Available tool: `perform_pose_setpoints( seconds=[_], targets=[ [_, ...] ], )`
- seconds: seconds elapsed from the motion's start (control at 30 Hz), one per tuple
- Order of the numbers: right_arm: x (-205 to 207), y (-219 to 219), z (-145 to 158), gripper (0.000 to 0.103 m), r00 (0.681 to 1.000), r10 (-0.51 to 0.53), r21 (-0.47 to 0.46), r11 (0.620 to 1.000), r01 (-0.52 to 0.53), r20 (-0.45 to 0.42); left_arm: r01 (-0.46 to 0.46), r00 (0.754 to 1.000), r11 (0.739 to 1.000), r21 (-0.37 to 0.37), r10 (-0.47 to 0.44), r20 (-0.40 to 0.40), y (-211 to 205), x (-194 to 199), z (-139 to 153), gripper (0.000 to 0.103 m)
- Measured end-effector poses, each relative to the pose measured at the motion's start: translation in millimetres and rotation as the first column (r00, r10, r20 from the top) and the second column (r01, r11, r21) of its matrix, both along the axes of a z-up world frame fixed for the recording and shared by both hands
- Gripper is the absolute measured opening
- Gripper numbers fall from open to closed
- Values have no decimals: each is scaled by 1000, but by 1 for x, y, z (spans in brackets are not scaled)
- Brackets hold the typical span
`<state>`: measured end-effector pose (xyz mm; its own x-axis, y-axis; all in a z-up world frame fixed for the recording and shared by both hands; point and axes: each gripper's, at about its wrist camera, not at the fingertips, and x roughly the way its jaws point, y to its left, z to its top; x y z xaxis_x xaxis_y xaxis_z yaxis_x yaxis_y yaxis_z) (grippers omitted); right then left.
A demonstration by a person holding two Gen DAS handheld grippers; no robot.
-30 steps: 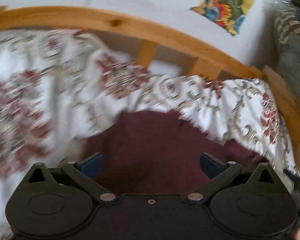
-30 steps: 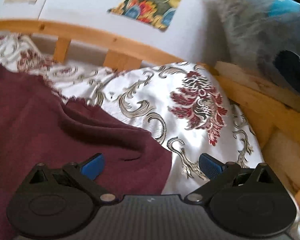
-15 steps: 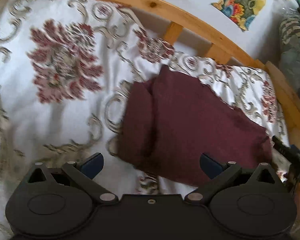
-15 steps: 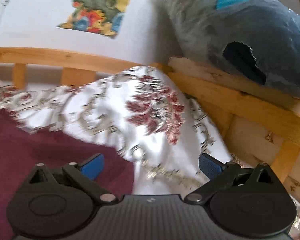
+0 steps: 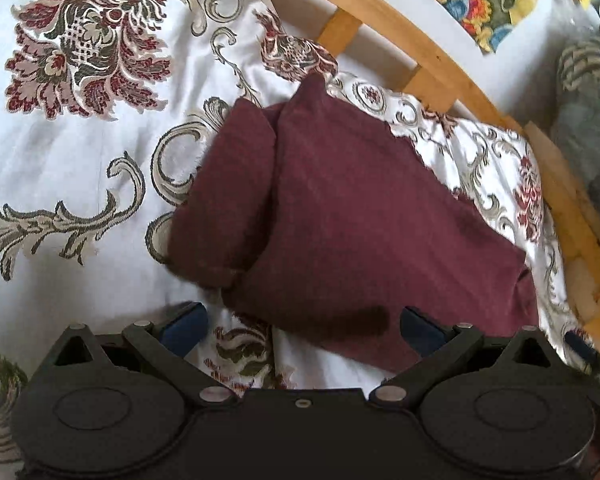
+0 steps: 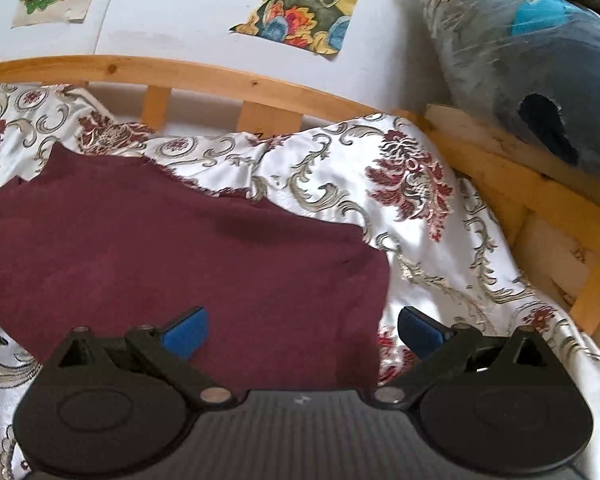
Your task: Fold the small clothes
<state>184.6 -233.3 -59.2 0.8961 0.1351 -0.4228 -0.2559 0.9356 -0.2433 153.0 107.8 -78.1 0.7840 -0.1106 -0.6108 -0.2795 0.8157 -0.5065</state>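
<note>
A maroon garment (image 5: 348,216) lies folded on the patterned white bedspread (image 5: 80,152), with one sleeve (image 5: 228,196) doubled along its left side. My left gripper (image 5: 302,326) hovers open over the garment's near edge, its blue pads holding nothing. In the right wrist view the same garment (image 6: 188,256) fills the left and middle. My right gripper (image 6: 302,330) is open above its near right corner, nothing between the fingers.
A wooden bed rail (image 5: 420,44) curves along the far side and right (image 6: 540,196). Paper pictures (image 6: 304,4) hang on the white wall behind. A blue-grey plastic-wrapped bundle (image 6: 540,72) rests beyond the right rail.
Both grippers have pulled back and up from the garment. The left view now takes in the whole folded piece; the right view swung back left, showing more maroon cloth.
</note>
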Motion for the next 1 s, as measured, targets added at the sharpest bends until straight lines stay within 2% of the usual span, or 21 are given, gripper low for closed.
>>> perform_pose_setpoints(
  seconds=[0.2, 0.37, 0.57, 0.73, 1.0],
  targets=[
    [5, 7, -10, 103, 999, 38, 29, 999, -38, -9, -69, 997, 994, -82, 71, 26, 18, 12, -7, 102],
    [-8, 17, -10, 103, 990, 133, 52, 989, -136, 54, -62, 997, 997, -46, 64, 38, 21, 20, -9, 102],
    [-17, 47, -19, 103, 973, 205, -59, 978, -200, 106, -42, 998, 999, 9, 42, 55, 15, 19, -11, 102],
    [-13, 61, -32, 103, 976, 213, -134, 970, -205, 47, -43, 998, 999, 20, 42, 50, 14, 19, -11, 102],
    [-15, 62, -35, 103, 975, 216, -138, 968, -207, 50, -31, 998, 999, 41, 28, 59, 13, 18, -11, 102]
  ],
)
